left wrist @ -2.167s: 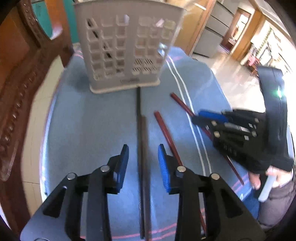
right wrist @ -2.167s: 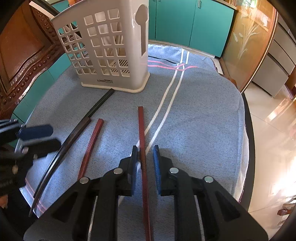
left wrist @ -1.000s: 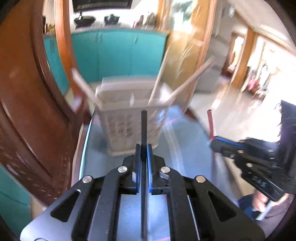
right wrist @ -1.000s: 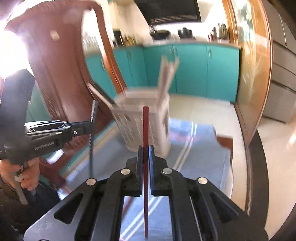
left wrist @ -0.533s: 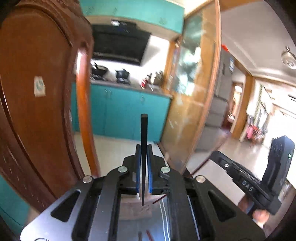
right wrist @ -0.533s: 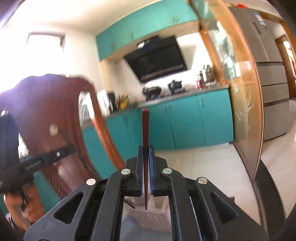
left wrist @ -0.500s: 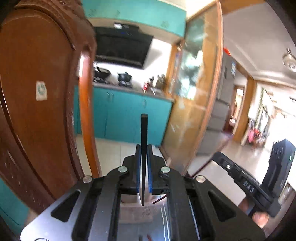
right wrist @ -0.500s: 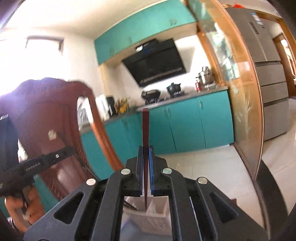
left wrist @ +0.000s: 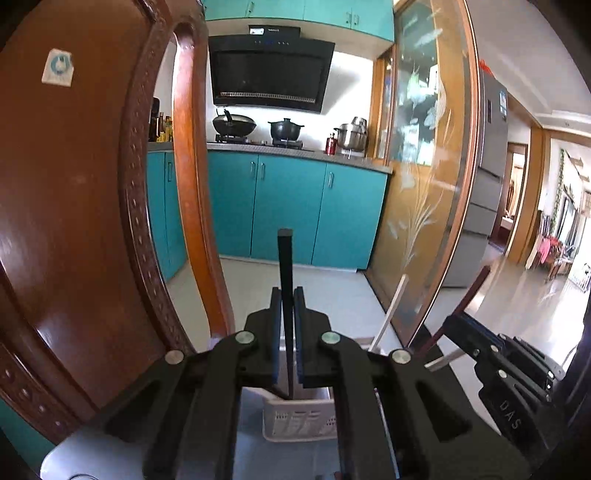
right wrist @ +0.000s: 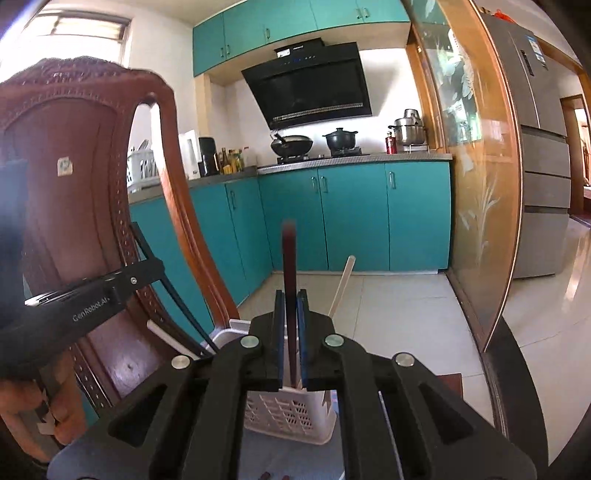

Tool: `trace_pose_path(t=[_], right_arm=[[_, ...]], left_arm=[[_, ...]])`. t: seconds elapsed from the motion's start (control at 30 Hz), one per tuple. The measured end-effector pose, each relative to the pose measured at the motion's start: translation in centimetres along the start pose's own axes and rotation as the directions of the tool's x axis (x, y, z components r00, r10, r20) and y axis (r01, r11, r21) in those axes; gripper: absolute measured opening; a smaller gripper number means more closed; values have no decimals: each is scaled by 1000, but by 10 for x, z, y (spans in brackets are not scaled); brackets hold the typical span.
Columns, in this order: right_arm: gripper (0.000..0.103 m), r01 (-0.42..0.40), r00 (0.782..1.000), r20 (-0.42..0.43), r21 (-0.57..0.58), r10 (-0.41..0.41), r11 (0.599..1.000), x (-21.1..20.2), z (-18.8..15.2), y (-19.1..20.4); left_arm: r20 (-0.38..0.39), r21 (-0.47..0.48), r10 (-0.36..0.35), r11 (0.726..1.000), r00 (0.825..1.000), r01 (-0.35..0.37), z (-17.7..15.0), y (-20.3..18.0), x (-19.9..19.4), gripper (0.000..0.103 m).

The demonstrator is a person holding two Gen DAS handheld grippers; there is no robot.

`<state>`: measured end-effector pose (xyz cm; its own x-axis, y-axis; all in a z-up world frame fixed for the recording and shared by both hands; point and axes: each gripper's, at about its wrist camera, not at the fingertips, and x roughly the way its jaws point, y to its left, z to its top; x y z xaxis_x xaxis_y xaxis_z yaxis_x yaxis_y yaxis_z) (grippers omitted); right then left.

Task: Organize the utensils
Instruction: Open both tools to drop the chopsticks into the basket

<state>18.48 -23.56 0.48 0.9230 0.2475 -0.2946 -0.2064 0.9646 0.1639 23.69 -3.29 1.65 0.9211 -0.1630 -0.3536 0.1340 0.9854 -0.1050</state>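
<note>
**Chopsticks poised over the basket**

The left gripper (left wrist: 286, 341) is clamped on a black chopstick (left wrist: 285, 280), the right gripper (right wrist: 290, 338) on a red chopstick (right wrist: 289, 280). Both sticks stand upright, their lower tips just above the white basket (right wrist: 291, 417), which already holds pale sticks. The step in hand looks like the drop-in. Next, each tip must clear the rim, then the jaws let go.

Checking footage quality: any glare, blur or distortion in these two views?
Left wrist: fisheye bends the chair back; black chopstick sharp; bright doorway on the right. Right wrist: window blown out, red chopstick tip slightly blurred, dark vignette at corners.
</note>
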Motion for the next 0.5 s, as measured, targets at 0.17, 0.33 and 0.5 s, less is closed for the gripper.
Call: trace_pose_path(t=[0.17, 0.33, 0.5], right_arm=[[25, 22, 999, 28, -35, -21, 999, -17, 0, 11], [36, 31, 994, 108, -111, -19, 993, -50, -2, 26], [43, -65, 996, 56, -122, 72, 990, -68, -34, 29]], left_arm=[[26, 3, -33, 999, 999, 33, -5, 0, -11, 8], [67, 42, -33, 999, 997, 31, -15, 4, -31, 18], [78, 20, -56, 998, 995, 55, -28, 14, -42, 25]])
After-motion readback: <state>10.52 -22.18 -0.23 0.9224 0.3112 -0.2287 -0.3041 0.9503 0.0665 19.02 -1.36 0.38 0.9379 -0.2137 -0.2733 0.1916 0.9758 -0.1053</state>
